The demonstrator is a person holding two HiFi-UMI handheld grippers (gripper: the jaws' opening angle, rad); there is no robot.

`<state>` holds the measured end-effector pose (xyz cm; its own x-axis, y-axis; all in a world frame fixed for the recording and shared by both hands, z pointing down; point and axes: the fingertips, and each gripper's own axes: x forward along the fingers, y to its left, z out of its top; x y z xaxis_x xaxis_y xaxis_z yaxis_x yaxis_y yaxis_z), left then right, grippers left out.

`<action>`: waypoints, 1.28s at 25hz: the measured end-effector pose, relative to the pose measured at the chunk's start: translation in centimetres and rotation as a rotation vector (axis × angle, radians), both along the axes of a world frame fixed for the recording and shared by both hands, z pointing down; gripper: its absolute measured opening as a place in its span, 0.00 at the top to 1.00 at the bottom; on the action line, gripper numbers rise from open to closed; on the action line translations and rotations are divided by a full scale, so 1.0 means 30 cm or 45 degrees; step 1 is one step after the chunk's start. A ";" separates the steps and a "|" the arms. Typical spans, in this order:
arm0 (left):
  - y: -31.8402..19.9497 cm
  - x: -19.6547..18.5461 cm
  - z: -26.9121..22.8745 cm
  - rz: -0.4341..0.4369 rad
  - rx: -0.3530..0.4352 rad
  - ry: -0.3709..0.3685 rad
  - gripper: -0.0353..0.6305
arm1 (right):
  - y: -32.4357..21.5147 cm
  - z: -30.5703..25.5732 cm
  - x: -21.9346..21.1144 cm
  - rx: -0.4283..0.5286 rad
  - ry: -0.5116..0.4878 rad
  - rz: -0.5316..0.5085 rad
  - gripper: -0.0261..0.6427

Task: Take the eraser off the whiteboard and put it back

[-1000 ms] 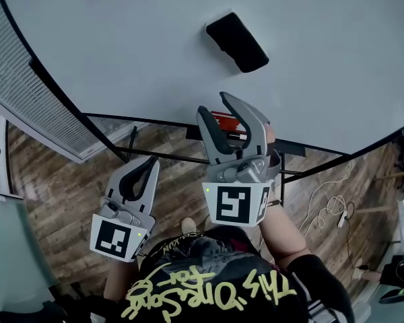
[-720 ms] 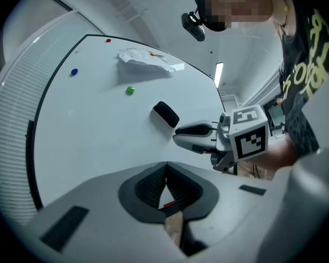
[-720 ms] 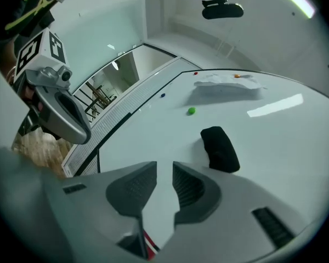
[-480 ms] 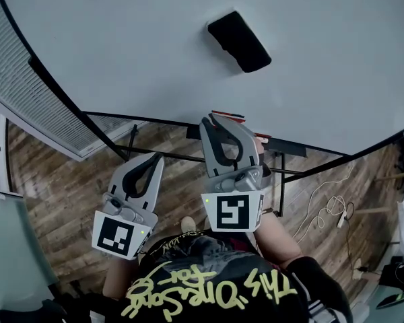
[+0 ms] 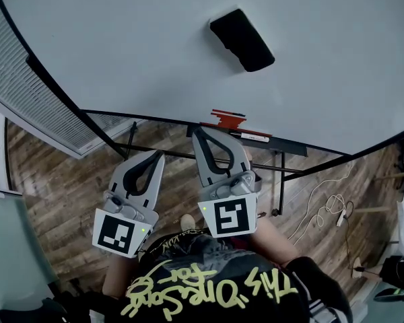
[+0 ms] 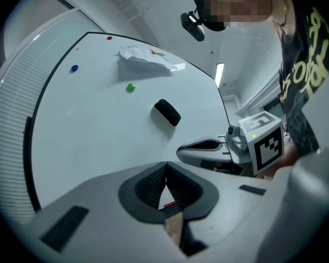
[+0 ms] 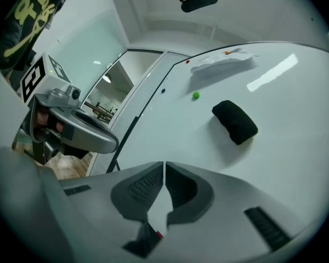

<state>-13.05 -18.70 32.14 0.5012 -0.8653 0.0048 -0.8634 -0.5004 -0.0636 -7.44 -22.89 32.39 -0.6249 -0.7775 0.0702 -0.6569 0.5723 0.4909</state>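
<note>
The eraser (image 5: 242,40) sits on the whiteboard (image 5: 121,52), seemingly already returned, while below its lower edge the left tongs (image 5: 157,155) are closed empty and the right tongs (image 5: 198,132) have just been closing on nothing.

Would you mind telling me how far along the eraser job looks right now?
Done: the eraser sits on the whiteboard, untouched; whether it has already been off and back, I cannot tell. In hand: nothing. The left gripper is shut and empty; the right gripper has just been closing its jaws, on nothing. Both hang below the board's edge. Left: possibly the whole lift and return.
</note>
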 end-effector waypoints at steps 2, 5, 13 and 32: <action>-0.001 -0.002 0.002 -0.001 -0.001 0.000 0.94 | 0.008 0.009 -0.006 -0.017 -0.006 -0.015 0.94; 0.002 -0.002 0.003 -0.003 -0.002 0.003 0.94 | 0.019 0.014 -0.012 -0.036 -0.018 -0.029 0.94; 0.003 -0.016 0.010 -0.011 -0.005 0.008 0.94 | 0.036 0.019 -0.034 -0.096 -0.058 -0.080 0.94; 0.010 -0.005 0.004 0.001 0.002 0.000 0.94 | 0.055 0.016 -0.030 -0.136 -0.118 -0.138 0.95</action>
<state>-13.21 -18.40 32.25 0.5016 -0.8651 0.0037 -0.8632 -0.5007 -0.0646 -8.35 -21.23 32.86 -0.7124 -0.6963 0.0874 -0.6279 0.6881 0.3636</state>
